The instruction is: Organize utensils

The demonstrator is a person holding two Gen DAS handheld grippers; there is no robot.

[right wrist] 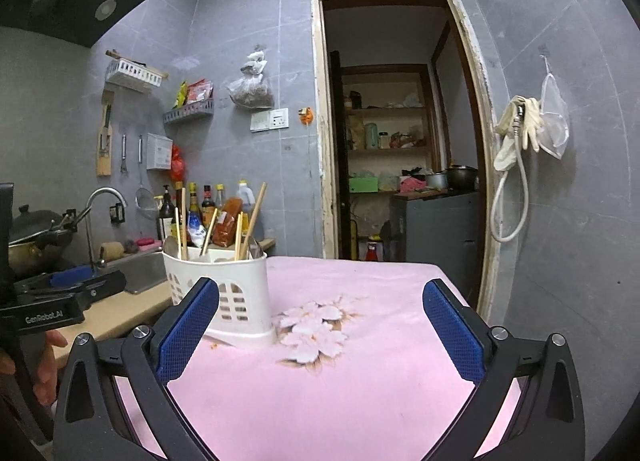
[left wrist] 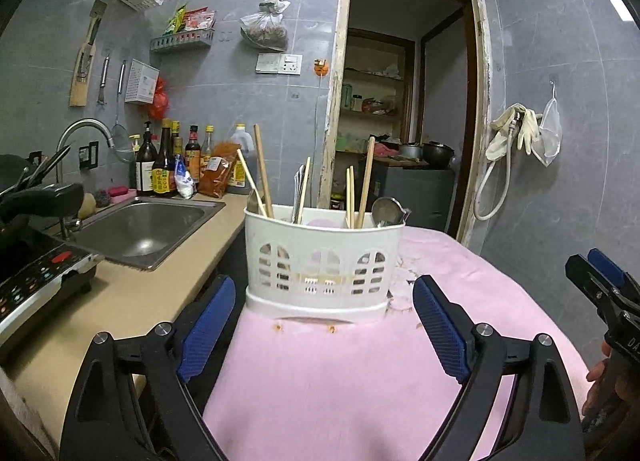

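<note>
The table [left wrist: 460,301], under a pink cloth, carries a white utensil caddy [left wrist: 324,261] at its left edge beside the sink [left wrist: 148,225]. The caddy stands straight ahead of the left claw [left wrist: 324,325], framed between its spread fingers, jaws apart and empty. From the right claw [right wrist: 320,331], also apart and empty, it lies off to the left, so the left is nearer. The chopsticks [left wrist: 262,169] and a spoon [left wrist: 386,211] stand nearly upright, long axes vertical, leaning slightly.
</note>
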